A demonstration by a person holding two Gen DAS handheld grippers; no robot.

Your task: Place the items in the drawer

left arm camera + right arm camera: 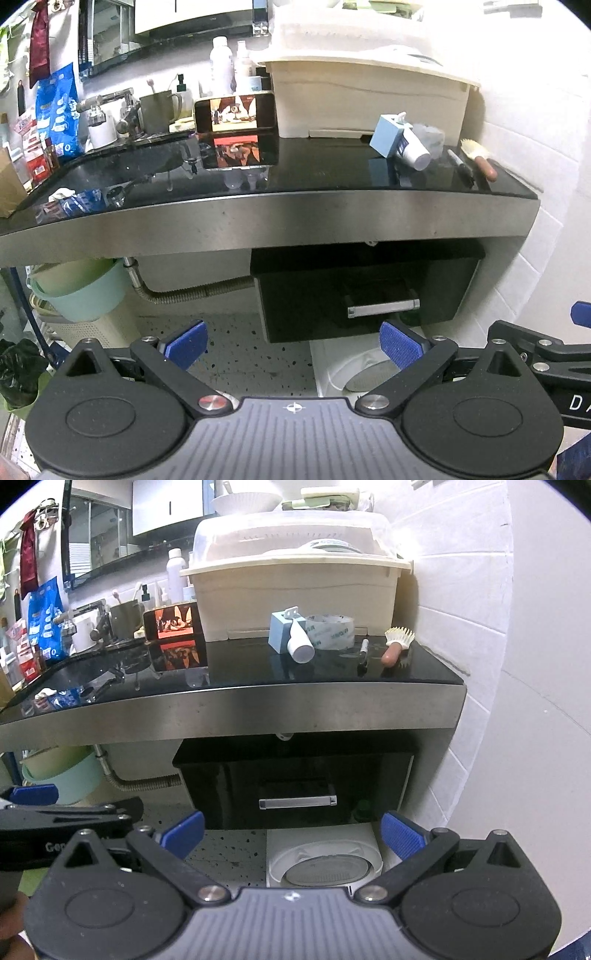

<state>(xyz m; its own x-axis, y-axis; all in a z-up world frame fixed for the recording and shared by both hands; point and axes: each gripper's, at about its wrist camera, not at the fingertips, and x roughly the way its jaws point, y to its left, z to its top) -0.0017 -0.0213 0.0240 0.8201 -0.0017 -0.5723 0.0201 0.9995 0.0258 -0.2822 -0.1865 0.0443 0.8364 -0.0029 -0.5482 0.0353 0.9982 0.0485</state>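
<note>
We see the black counter (258, 177) stretching across the view above and ahead of both grippers, its steel front edge (258, 709) curving from left to right. On it, far ahead, stands a cream bin (295, 602) with a clear lid, against the tiled wall (461, 627) that runs down our right side.

Below the counter, straight ahead of the right gripper (293, 836) and ahead-right of the left gripper (293, 345), hangs the black drawer (295, 786). It is shut, with its silver handle (297, 802) facing us. A corrugated hose (192, 293) runs off from its left side, and a pale green basin (81, 291) sits farther left under the counter. A white round appliance (325, 860) stands on the speckled floor just beyond the right gripper's fingers.

Both grippers are held low, in front of the drawer and apart from it. Each has its blue pads (400, 347) spread wide with nothing between them.

The items lie together on the counter's right end, above and beyond the drawer: a blue box (281, 633), a white tube (301, 646) leaning against it, a tape roll (332, 631) just behind the tube, a black marker (364, 651) to the right, and a brush (397, 642) with a brown handle nearest the wall.

Left of the bin a phone (173, 624) stands with its screen lit, its reflection on the counter. Further left are a tap (107, 101) and a grey mug (157, 110).
</note>
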